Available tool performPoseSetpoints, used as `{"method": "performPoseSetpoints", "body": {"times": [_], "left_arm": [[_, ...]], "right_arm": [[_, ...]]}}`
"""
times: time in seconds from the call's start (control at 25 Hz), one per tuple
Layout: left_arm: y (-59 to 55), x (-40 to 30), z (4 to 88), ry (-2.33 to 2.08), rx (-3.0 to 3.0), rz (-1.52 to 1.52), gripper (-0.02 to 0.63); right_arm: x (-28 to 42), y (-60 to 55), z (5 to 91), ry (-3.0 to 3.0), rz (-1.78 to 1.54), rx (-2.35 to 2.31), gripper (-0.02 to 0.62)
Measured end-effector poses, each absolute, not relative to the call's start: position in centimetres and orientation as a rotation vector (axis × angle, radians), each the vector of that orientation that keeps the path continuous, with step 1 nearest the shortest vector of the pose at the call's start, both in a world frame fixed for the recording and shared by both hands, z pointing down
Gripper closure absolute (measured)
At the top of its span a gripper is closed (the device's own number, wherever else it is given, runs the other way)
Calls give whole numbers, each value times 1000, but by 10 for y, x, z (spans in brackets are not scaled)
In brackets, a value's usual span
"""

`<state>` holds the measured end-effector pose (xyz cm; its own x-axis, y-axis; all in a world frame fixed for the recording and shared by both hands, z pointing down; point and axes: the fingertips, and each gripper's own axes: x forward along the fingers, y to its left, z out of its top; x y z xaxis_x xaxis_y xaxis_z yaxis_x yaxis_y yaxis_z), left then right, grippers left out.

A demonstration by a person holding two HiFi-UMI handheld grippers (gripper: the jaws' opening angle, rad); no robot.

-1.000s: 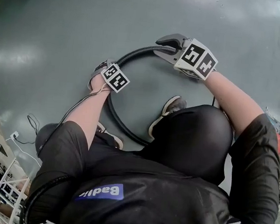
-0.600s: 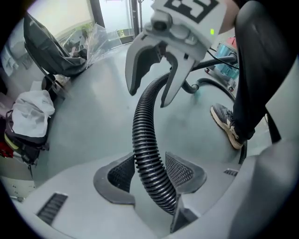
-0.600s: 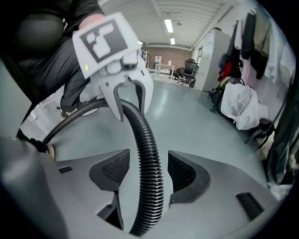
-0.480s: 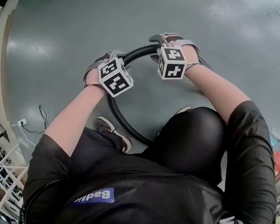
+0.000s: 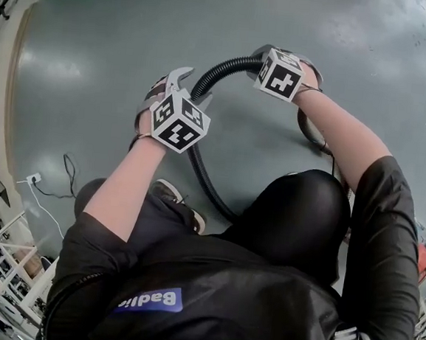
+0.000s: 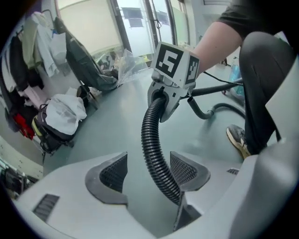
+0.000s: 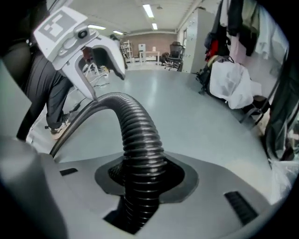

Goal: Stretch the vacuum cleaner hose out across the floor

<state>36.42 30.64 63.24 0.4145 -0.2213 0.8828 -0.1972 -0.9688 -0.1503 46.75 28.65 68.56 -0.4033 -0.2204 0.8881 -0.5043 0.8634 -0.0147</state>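
The black ribbed vacuum hose [image 5: 214, 73] arcs between my two grippers, then drops past the person's legs. My right gripper [image 5: 254, 58] is at the upper end, its jaws having just closed. In the right gripper view the pads clamp the hose [image 7: 135, 126] on both sides of my right gripper [image 7: 140, 175]. My left gripper [image 5: 193, 84] straddles the hose lower down, its jaws having just opened. In the left gripper view the hose [image 6: 152, 140] leans on the right pad [image 6: 187, 168] and stands apart from the left pad [image 6: 112, 175].
The person's shoe [image 5: 177, 199] stands on the grey floor under the hose. A thin cable and plug [image 5: 30, 181] lie at the left. More hose and a tube [image 6: 219, 109] lie near the other shoe. Bags and hung clothes [image 6: 60, 114] line the wall.
Both grippers have come closer together and higher, lifting the hose loop off the floor. The left jaws have spread away from the hose. The right gripper has rolled.
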Motion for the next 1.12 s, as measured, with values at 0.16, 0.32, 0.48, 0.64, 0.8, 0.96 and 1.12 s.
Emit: {"method": "performPoseSetpoints", "body": {"times": [0.16, 0.32, 0.48, 0.64, 0.8, 0.96, 1.12], "left_arm": [[309, 346, 647, 478, -2792, -1640, 278], [328, 334, 681, 600, -2900, -1691, 221], [336, 298, 729, 556, -2779, -1918, 217], [321, 286, 719, 447, -2782, -1968, 383], [307, 279, 692, 311, -2775, -1960, 390], [285, 266, 666, 270, -2694, -1921, 389], [254, 251, 633, 181, -2537, -1868, 390]], "right_arm": [[465, 271, 661, -1989, 422, 628, 459], [471, 260, 627, -1988, 461, 724, 459], [488, 258, 609, -1962, 474, 808, 459], [505, 262, 610, -1902, 394, 800, 458], [505, 265, 625, -1835, 377, 750, 335], [494, 267, 624, -1703, 216, 697, 276], [435, 241, 565, -1658, -78, 723, 276]]}}
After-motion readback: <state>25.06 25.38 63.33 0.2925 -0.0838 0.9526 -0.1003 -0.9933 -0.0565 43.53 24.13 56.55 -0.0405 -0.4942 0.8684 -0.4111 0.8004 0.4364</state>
